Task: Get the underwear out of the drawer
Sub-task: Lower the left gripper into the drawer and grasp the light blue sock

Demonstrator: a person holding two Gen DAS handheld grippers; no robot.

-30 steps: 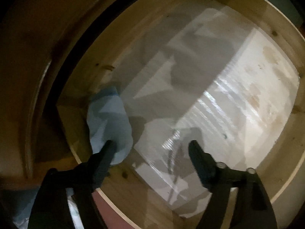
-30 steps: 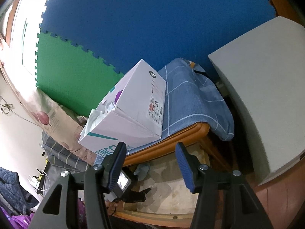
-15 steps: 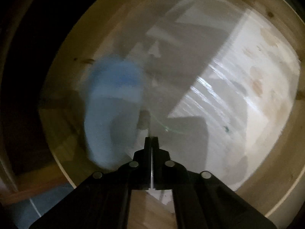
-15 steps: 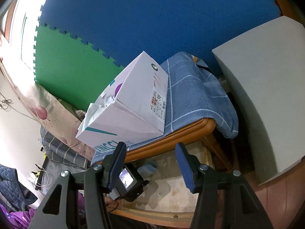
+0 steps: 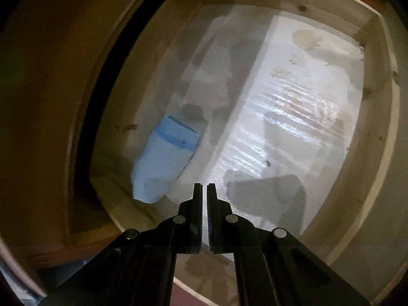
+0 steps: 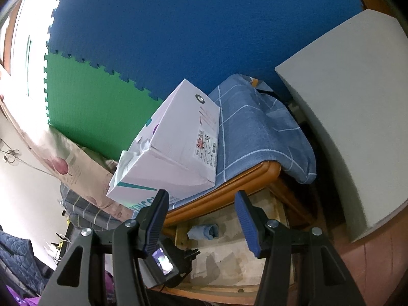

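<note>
In the left wrist view, the left hand-held gripper (image 5: pixel 204 187) is seen at the lower centre of the frame with its two black fingers drawn almost together, only a thin slit being left between them; nothing is gripped. It is held above the open wooden drawer (image 5: pixel 380 117), whose pale lined bottom fills the middle and right of the frame. The light blue underwear (image 5: pixel 164 159) is seen left of centre, folded into a small bundle and lying on the drawer bottom close to the left wall, near the lower left corner. It lies just up and left of the fingertips and is not touched by them. The picture is somewhat blurred and the left side is dark.

In the right wrist view, the right hand-held gripper (image 6: pixel 202 213) is seen at the bottom of the frame with its blue-padded fingers spread wide and nothing between them. The underwear (image 6: pixel 203 231) is seen between and below the fingers, at the back of the drawer (image 6: pixel 229 287), with the left hand-held gripper (image 6: pixel 195 251) near it at lower left. Above the drawer, a white cardboard box (image 6: pixel 176 150) is rested on a blue checked cloth (image 6: pixel 257 130). Blue foam mats (image 6: pixel 191 25) and green ones (image 6: pixel 86 94) cover the wall behind.
</note>
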